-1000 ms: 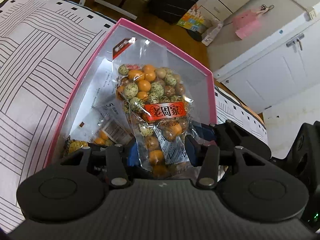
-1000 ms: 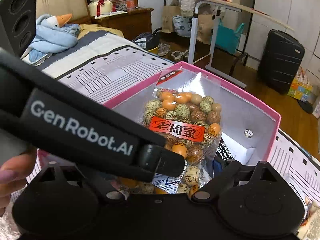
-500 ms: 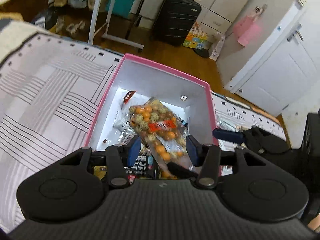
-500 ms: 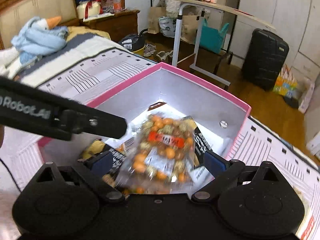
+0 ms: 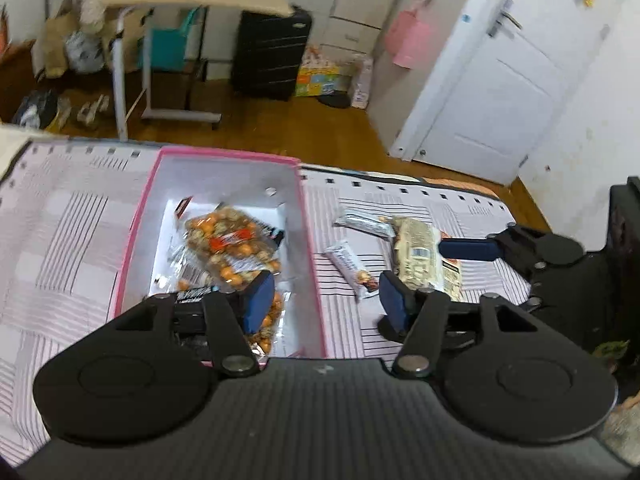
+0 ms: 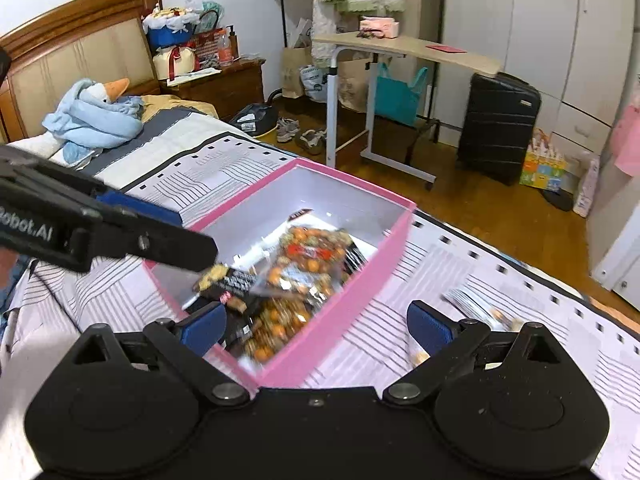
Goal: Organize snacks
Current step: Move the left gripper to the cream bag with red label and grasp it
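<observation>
A second ago the bag of coated peanuts (image 5: pixel 230 246) hung upright between the left gripper's fingers over the pink box (image 5: pixel 310 264); now it lies flat inside the box, on top of the other packets there, and nothing is between either pair of fingers. Both views have pulled back and swung toward the right side of the box, so the striped bedspread (image 5: pixel 72 248) beside it now shows loose snacks: two small bars (image 5: pixel 352 266) and a larger pale packet (image 5: pixel 418 258).

The left gripper (image 5: pixel 326 296) is released, its blue pads wide apart, straddling the box's right wall from above. The right gripper (image 6: pixel 316 326) is likewise spread and empty, held above the near corner of the box with one finger over the box interior and the other over the bedspread. In the left view the right gripper's fingers reach in from the right just above the pale packet; whether they touch it is hard to judge, as the frame is blurred. In the right view the left gripper's arm crosses the frame from the left, over the box's far-left edge.
</observation>
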`<state>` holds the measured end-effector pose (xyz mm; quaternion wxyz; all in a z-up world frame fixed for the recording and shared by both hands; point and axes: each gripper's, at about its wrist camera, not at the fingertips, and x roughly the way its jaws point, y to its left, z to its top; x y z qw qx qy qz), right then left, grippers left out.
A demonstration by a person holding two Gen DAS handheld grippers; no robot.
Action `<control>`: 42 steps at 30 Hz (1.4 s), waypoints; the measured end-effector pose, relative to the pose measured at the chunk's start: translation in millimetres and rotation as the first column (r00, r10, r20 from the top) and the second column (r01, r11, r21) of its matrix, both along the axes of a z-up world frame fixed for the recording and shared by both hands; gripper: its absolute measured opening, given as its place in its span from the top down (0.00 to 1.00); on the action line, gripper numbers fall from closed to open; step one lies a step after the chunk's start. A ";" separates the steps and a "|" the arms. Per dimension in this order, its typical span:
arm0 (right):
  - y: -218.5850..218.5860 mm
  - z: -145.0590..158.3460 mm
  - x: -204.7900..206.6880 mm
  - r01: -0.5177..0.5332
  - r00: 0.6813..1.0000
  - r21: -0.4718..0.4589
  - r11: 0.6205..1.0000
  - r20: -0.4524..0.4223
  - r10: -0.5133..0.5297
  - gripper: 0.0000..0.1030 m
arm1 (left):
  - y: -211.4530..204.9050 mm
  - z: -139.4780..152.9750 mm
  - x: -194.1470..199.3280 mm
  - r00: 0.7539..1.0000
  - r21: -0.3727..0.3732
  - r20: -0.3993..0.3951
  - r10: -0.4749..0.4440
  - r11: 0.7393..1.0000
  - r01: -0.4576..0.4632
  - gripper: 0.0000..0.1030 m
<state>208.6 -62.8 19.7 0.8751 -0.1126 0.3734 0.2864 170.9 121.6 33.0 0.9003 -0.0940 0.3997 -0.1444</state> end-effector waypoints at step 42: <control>-213.9 -187.5 72.9 0.187 0.976 0.025 0.982 -0.118 -0.182 0.04 | -199.2 -183.9 141.4 0.988 -0.025 -0.099 -0.117 0.993 0.115 0.35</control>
